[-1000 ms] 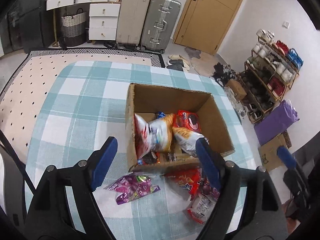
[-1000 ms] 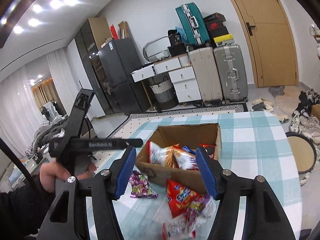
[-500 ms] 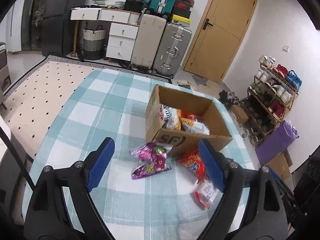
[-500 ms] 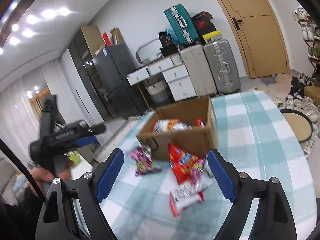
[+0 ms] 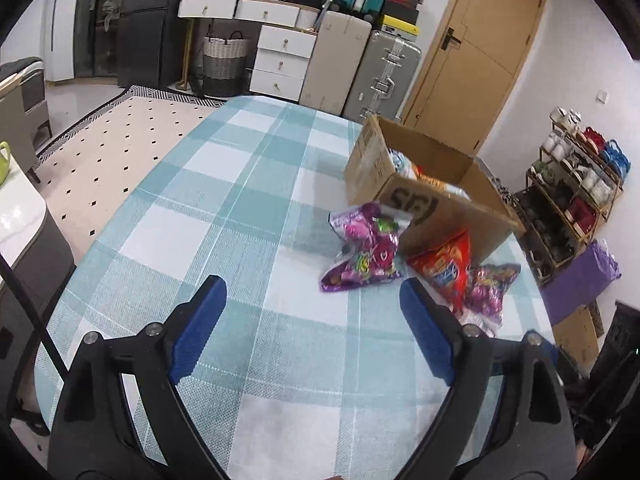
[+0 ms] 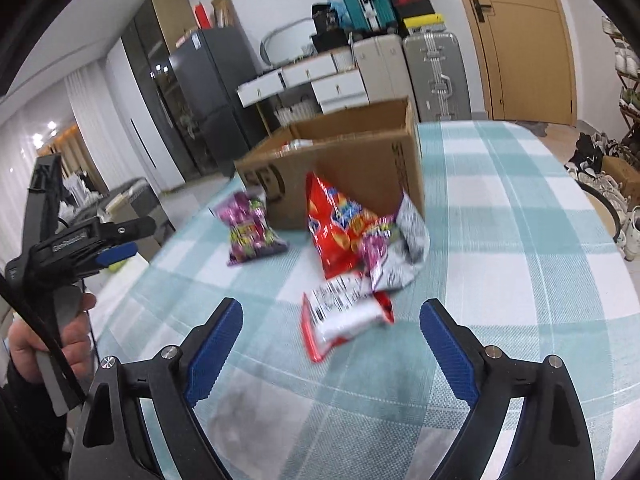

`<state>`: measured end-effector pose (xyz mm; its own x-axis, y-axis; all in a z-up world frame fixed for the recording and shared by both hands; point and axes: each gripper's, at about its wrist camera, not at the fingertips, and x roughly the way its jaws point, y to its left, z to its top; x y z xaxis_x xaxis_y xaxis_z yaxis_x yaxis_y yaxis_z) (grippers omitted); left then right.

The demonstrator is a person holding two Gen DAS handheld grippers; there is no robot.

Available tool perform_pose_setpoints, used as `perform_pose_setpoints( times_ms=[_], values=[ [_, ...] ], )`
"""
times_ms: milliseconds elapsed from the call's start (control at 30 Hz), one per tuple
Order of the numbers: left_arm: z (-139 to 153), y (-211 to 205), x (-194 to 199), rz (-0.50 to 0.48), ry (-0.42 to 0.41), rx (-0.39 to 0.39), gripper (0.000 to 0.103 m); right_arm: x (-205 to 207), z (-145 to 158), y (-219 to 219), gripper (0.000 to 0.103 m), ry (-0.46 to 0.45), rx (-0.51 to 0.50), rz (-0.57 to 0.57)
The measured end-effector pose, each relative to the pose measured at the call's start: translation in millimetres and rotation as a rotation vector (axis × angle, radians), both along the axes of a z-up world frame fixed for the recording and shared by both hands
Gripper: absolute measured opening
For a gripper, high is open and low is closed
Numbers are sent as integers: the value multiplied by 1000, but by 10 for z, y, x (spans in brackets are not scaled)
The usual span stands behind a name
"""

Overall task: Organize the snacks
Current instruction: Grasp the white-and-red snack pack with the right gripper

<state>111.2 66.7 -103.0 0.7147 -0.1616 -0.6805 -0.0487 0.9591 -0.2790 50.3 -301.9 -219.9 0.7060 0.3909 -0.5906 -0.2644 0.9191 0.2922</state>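
An open cardboard box [image 5: 436,196] [image 6: 348,168] with snack bags inside stands on the checked tablecloth [image 5: 240,200]. A purple snack bag [image 5: 364,252] [image 6: 250,232] lies in front of it. A red bag [image 5: 444,268] [image 6: 332,228] leans on the box, with a purple-and-silver bag [image 5: 488,288] [image 6: 400,252] and a red-and-white packet [image 6: 344,320] beside it. My left gripper [image 5: 312,300] is open and empty, short of the bags. My right gripper [image 6: 330,320] is open and empty, just before the red-and-white packet. The left gripper also shows in the right wrist view [image 6: 80,240].
Suitcases [image 5: 384,72] and white drawers [image 5: 280,60] stand against the far wall by a wooden door [image 5: 480,52]. A shoe rack [image 5: 576,184] and purple bag [image 5: 580,280] are right of the table. A patterned rug [image 5: 104,152] lies left.
Both grippers have pulled back and dropped lower, away from the box. The box and bags now look farther off and are seen more from the side.
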Motion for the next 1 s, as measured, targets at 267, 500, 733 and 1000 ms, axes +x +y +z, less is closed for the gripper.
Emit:
perform_pose_setpoints(
  times_ms=[267, 500, 733, 1000],
  values=[
    [-194, -98, -54, -21, -20, 38, 101, 227, -202, 122, 92, 81, -59, 26],
    [-307, -126, 10, -43, 15, 55, 102, 376, -265, 203, 92, 124, -92, 34],
    [-405, -127, 43, -75, 45, 35, 102, 498, -341, 281, 92, 168, -110, 56],
    [-527, -78, 99, -75, 103, -10, 102, 525, -348, 349, 72, 162, -138, 52]
  ],
)
